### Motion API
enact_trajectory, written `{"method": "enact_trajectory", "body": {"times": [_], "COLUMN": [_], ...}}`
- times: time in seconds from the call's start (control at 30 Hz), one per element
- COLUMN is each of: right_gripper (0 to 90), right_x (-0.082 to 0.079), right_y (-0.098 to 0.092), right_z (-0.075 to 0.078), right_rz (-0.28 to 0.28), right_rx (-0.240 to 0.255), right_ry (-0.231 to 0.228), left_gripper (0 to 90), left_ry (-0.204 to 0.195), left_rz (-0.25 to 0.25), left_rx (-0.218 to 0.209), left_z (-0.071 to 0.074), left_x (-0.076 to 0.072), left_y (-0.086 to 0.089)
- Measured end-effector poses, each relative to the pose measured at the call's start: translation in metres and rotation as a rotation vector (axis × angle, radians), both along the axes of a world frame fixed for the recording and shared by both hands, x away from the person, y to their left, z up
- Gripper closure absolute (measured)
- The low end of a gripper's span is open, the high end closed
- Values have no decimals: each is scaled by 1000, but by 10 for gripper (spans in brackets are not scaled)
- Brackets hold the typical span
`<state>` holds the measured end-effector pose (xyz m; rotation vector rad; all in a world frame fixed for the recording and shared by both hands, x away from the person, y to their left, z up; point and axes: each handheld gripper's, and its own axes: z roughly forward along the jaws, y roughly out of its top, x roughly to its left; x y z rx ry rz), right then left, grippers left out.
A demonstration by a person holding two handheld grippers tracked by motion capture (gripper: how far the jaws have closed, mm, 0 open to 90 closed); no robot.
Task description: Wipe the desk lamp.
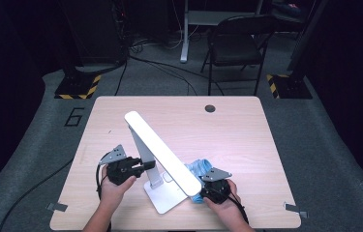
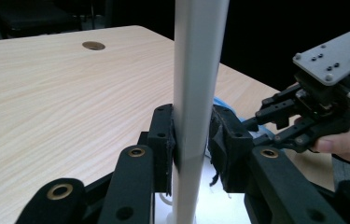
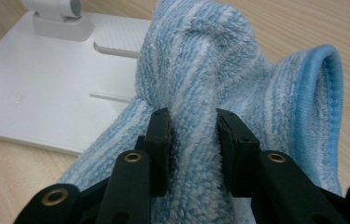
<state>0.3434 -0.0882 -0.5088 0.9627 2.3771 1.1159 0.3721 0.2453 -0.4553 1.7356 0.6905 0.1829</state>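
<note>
left gripper (image 2: 192, 140) level, clamps lamp post (image 2: 196, 93) | right gripper (image 3: 193, 140) pinches cloth (image 3: 238, 70)

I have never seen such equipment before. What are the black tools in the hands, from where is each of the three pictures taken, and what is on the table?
No robot is here: a person holds one hand tool in each hand, each with two black fingers that pinch.

The high view looks down from above the person's side of the wooden table. The other two pictures come from small cameras that ride on the tools and look along their fingers.

On the table stands a white desk lamp with a flat base and a long light bar. The left gripper grips the lamp's upright arm, seen closely in the left gripper view. The right gripper pinches a blue striped towel, which lies beside the lamp's base.
</note>
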Motion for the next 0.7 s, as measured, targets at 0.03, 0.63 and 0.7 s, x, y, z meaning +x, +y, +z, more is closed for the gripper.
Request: {"method": "enact_trajectory", "body": {"times": [0.03, 0.63, 0.7], "right_gripper": [673, 668, 666], "right_x": [3, 38, 41], "right_y": [-1, 1, 2], "right_z": [0, 1, 1], "right_rz": [2, -72, -83], "right_rx": [-7, 1, 4], "right_ry": [-4, 14, 20], "left_gripper": [709, 656, 645], "left_ry": [2, -30, -34], "left_rz": [-5, -67, -78], "left_rx": [0, 7, 16], "left_z": [0, 1, 1], "left_x": [0, -6, -6], "left_y": [0, -6, -6]}}
